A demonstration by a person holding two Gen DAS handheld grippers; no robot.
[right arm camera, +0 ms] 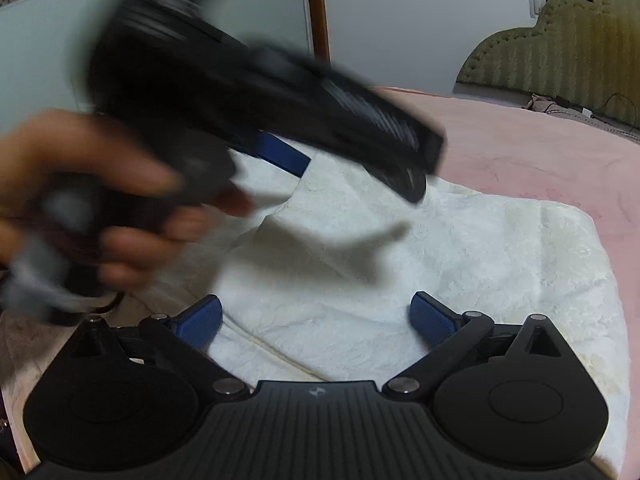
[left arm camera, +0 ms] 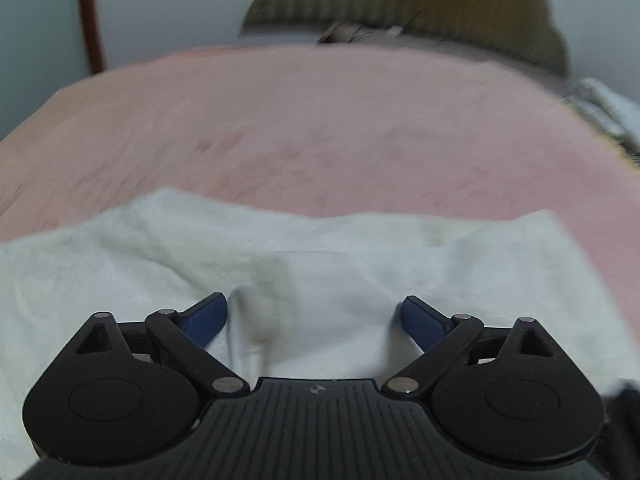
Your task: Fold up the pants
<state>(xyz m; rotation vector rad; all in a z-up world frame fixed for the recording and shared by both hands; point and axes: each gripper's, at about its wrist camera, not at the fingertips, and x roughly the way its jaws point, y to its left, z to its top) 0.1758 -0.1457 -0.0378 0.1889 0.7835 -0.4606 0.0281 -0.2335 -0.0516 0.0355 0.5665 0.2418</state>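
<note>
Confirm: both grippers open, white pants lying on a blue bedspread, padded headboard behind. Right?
Not quite: the bedspread is pink, not blue; only the gripper pads are blue. Both wrist views show it. The rest holds: the left gripper and the right gripper are open with nothing clamped, the white pants lie on the bed, and the padded headboard stands behind.

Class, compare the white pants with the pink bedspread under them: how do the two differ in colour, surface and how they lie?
The white pants are white with a crinkled, raised texture; the pink bedspread is pink and looks smooth and soft. The pants lie folded over, with layered edges and creases; the bedspread lies spread flat. The pants cover only part of the bed; the bedspread runs on toward the headboard. Both are fabric lying loose, gripped by neither gripper.
</note>
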